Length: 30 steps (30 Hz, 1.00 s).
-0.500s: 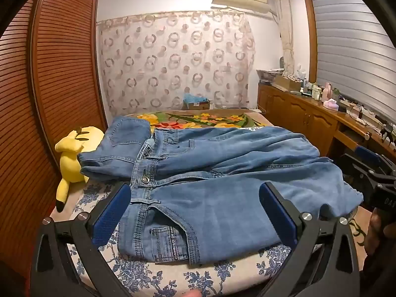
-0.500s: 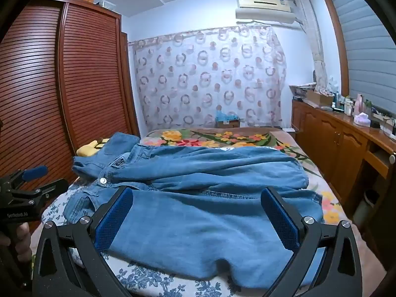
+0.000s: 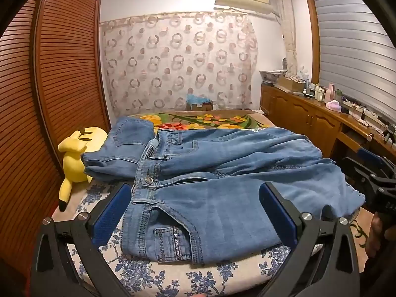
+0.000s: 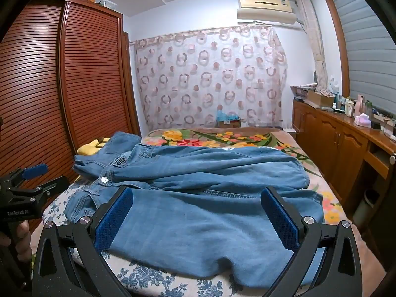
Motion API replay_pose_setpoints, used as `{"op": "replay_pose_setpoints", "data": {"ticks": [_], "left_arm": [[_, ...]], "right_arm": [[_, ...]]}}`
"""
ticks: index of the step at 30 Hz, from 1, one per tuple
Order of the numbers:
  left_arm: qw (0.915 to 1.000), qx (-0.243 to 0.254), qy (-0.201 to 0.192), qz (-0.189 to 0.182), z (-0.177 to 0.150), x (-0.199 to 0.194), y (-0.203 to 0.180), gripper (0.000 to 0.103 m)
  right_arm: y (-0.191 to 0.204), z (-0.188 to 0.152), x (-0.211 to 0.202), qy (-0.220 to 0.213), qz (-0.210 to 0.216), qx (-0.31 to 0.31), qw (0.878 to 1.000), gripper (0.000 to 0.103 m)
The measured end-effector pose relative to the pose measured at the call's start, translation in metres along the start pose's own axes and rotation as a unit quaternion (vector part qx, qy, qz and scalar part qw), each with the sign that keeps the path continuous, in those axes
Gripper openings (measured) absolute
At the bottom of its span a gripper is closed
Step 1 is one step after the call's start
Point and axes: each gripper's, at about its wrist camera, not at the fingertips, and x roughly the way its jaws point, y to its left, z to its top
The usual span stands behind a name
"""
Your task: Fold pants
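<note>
Left gripper (image 3: 195, 212): jaws spread wide, blue pads apart, nothing pinched; hovers over the waist end of the jeans, angled down.
Right gripper (image 4: 196, 219): jaws spread wide too, nothing between the pads; hovers over the leg end, near the hems.
Hands: part of a hand (image 4: 21, 237) shows at the left gripper's handle in the right wrist view; fingers on the other handle at the left wrist view's right edge.
Jeans (image 3: 222, 180): light blue denim, lying across the near part of the bed; waistband to the left, metal button (image 3: 148, 179) showing, front pocket with a printed label facing up. Legs run to the right, one lying partly over the other, rumpled, hems at the near right corner.
Bed (image 3: 173, 277): white cover with blue flower print under the jeans; flowered blanket (image 3: 210, 121) beyond.
Plush toy (image 3: 74, 158): yellow, beside the waist end, against the wardrobe.
Cardboard box (image 4: 229, 123): past the bed's far end, something blue in it, too small to tell.
</note>
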Motion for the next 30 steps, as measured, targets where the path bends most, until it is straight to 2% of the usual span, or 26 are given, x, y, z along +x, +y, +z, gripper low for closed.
{"op": "replay_pose_setpoints", "data": {"ticks": [30], "left_arm": [[1.0, -0.004, 0.0, 0.003, 0.0015, -0.0007, 0.0025, 0.103]], "right_arm": [[0.0037, -0.0038, -0.0054, -0.007, 0.0, -0.002, 1.0, 0.103]]}}
